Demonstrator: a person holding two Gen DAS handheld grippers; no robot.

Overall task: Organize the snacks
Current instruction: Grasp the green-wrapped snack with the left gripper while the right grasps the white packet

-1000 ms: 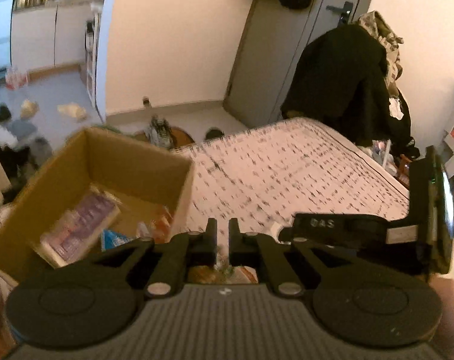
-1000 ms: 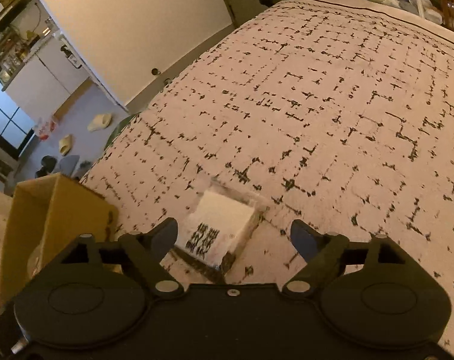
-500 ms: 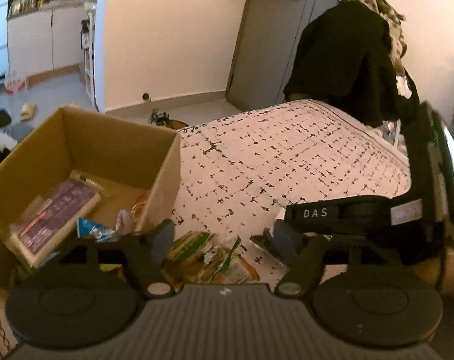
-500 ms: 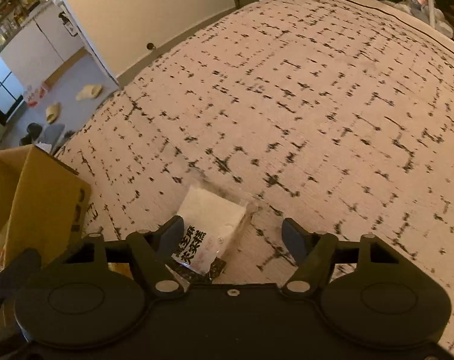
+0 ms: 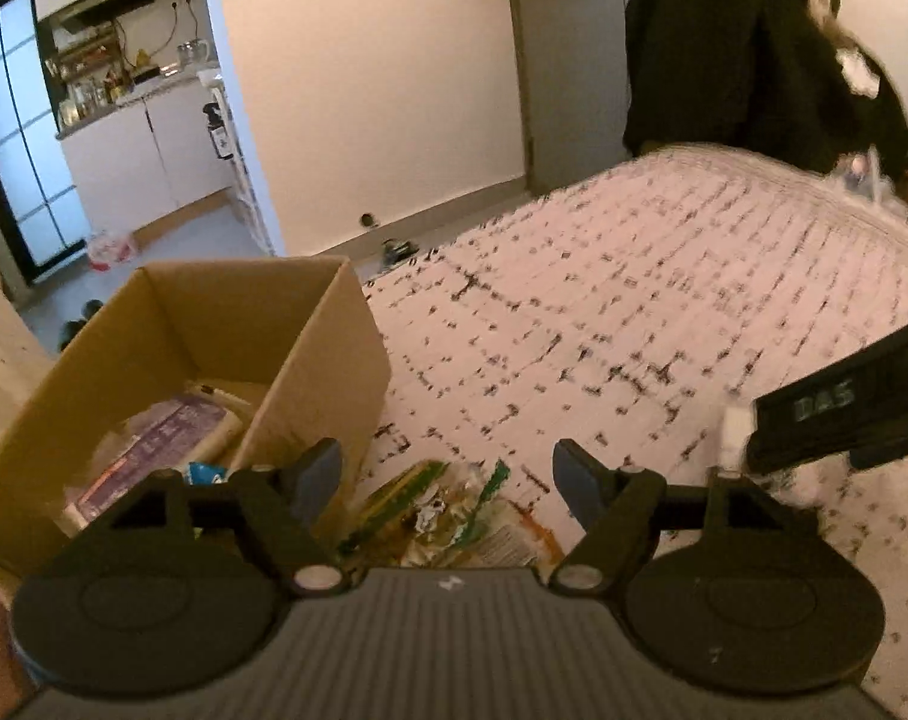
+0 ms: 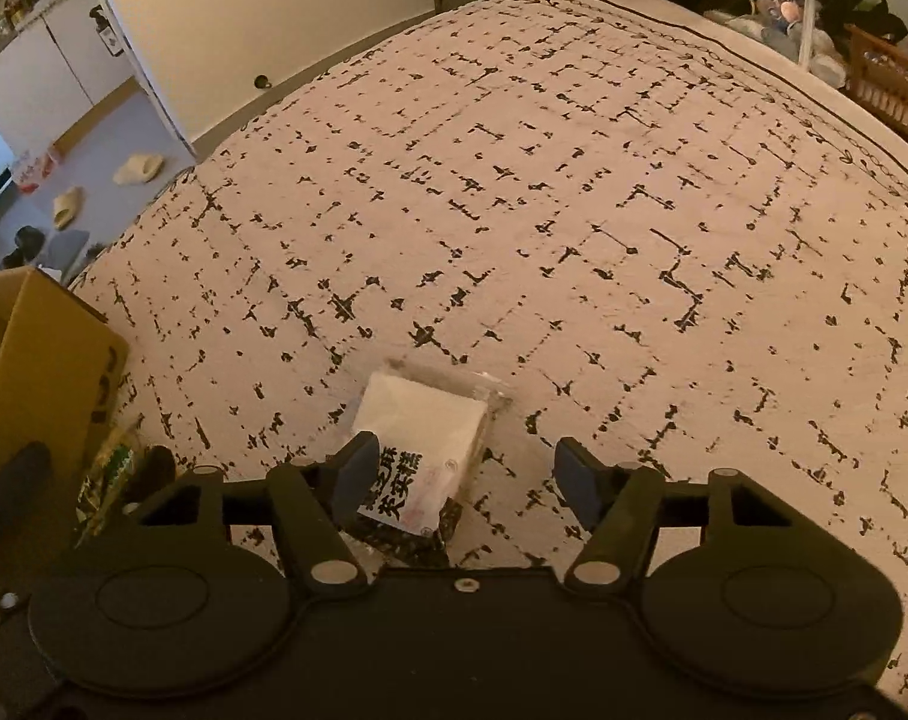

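Only left wrist view shows cardboard box (image 5: 310, 354) interior, purple packet (image 5: 154, 450).

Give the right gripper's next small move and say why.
Probably lower the right gripper a little further and close on the white snack packet. Its jaws have just been closing but do not press it yet; the packet lies flat on the bedspread between them. The cardboard box waits at left.

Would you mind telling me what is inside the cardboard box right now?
The cardboard box holds a flat purple packet and a small blue wrapper. The left gripper covers the near corner, so anything there is hidden.
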